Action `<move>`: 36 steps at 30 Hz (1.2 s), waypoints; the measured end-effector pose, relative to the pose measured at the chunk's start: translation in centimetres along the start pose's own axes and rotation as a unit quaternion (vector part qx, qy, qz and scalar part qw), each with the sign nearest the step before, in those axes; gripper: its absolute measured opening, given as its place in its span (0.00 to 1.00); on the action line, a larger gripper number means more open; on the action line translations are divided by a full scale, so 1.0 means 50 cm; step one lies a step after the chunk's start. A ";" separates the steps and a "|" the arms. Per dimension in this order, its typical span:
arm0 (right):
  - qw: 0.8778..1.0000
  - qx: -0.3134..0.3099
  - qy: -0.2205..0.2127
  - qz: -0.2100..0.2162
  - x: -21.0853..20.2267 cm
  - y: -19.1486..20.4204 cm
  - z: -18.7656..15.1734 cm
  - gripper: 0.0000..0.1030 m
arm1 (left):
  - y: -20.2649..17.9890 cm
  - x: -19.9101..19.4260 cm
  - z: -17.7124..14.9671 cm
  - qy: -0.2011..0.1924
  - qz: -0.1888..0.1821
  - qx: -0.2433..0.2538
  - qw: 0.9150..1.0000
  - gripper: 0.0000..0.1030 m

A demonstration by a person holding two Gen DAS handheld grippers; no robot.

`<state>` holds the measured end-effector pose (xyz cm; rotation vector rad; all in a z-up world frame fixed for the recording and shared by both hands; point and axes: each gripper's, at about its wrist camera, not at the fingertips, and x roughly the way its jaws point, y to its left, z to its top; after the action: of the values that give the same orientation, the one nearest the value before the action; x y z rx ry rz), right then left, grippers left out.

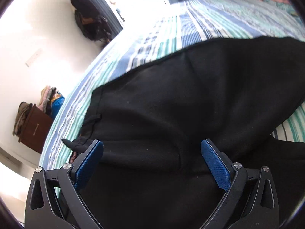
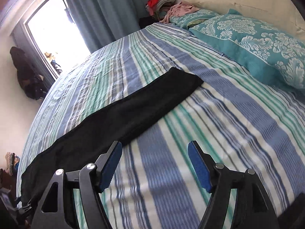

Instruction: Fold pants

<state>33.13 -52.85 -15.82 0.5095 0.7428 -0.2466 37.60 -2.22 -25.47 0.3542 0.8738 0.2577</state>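
The black soft-knit pants [image 1: 171,105] lay flat on the striped blue, green and white cotton bedspread [image 2: 219,124]. Under my left gripper [image 1: 152,152] sat the wide top end, a seam running across it just ahead of the pads. One long leg [image 2: 124,110] ran forward and left of my right gripper [image 2: 154,156], hem at the far end. Judged them light, limp, matte, not slippery, so they'd sag and drag unless taken at a double-layer edge. Best hold looked like the seamed band near the left tips, or the hem.

Both grippers stood wide, blue textured pads [image 1: 215,164] clear of the cloth, nothing between them. The right one had bare bedspread between its fingers, with the leg just beside the left finger.

Beyond that: turquoise damask-print pillow [image 2: 257,43] ahead right, teal curtain [image 2: 106,9], and a brown wooden cabinet [image 1: 36,127] with clothes piled on it, far left.
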 end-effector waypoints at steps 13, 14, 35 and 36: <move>0.994 -0.102 0.023 -0.042 -0.156 0.085 -0.349 0.91 | -0.124 -0.132 -0.113 -0.002 -0.130 0.021 0.991 1.00; 0.993 -0.101 0.036 -0.052 -0.138 0.079 -0.355 0.98 | -0.125 -0.134 -0.118 -0.023 -0.127 0.014 0.991 1.00; 0.984 -0.125 0.056 -0.110 -0.120 0.056 -0.369 1.00 | -0.099 -0.148 -0.110 0.021 -0.153 -0.004 0.988 1.00; 0.985 -0.102 0.066 -0.119 -0.121 0.020 -0.360 1.00 | -0.095 -0.145 -0.109 0.025 -0.160 -0.005 0.987 1.00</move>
<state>18.72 -42.37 -22.45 0.2443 0.9493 -0.3569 29.20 -8.09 -25.53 0.1948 0.9635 -0.0266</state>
